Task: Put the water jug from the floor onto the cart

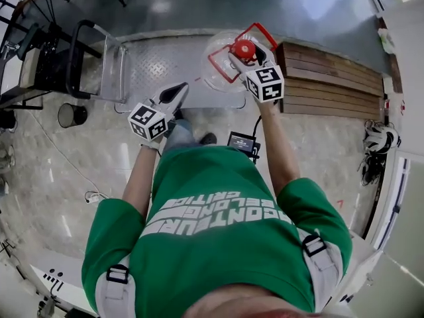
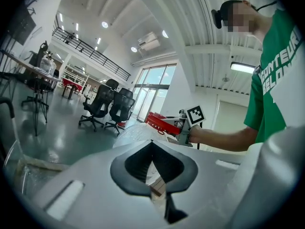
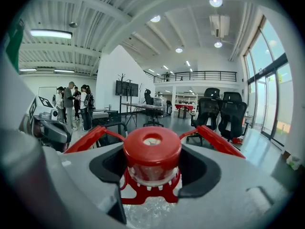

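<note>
A clear water jug [image 1: 222, 68] with a red cap [image 3: 152, 149] and red handle [image 1: 255, 32] is over the right end of the metal platform cart [image 1: 156, 65]. I cannot tell whether it rests on the deck. My right gripper [image 1: 245, 50] [image 3: 153, 167] is shut on the jug's neck just under the cap. My left gripper [image 1: 177, 91] [image 2: 151, 144] is a little to the jug's left over the cart's near edge, jaws together with nothing between them. The left gripper view shows the jug [image 2: 138, 132] and the right gripper [image 2: 183, 125] ahead.
The cart's push handle [image 1: 83, 58] stands at its left end. A wooden pallet [image 1: 331, 78] lies right of the jug. A black cup [image 1: 69, 114] and a black box [image 1: 242, 141] sit on the floor. Office chairs [image 2: 107, 104] and standing people [image 3: 71, 104] are farther off.
</note>
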Motion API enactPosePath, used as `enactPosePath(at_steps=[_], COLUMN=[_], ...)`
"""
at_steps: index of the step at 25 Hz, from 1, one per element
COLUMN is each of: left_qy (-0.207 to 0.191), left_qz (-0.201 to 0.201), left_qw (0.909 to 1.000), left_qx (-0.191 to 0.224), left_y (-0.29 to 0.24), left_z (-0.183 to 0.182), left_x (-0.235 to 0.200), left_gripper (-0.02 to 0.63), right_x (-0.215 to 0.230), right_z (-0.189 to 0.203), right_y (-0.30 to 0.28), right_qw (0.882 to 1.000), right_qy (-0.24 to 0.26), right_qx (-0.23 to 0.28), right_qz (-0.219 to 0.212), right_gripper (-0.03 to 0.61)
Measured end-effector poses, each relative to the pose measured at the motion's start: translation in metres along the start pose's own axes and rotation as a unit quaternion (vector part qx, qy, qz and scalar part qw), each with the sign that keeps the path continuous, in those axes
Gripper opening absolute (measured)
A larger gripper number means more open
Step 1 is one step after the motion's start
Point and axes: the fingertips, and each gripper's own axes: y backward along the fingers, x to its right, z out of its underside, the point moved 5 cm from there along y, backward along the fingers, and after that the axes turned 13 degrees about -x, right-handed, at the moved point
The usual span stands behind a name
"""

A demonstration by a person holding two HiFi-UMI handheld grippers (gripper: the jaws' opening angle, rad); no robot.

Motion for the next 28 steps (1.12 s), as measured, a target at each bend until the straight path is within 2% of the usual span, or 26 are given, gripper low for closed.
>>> enactPosePath(at_steps=[13, 28], left_qy=[0.022, 0.072], left_qz=[-0.002, 0.000], left_qw=[0.9997, 0.9969], left_qx=[-0.011, -0.031], left_y=[-0.008, -0.017], left_z=[-0.017, -0.025], left_x=[-0.060, -0.160], left_gripper=[0.011, 0.011], right_x=[0.003, -0.012], right_z=[-0.010, 0.004], right_y=[-0.066, -0.182], right_qw=[0.999, 0.990], right_qy=[-0.012, -0.003], right_qx=[-0.035, -0.134], right_qz=[-0.015, -0.044], right_gripper=[0.301, 0.301])
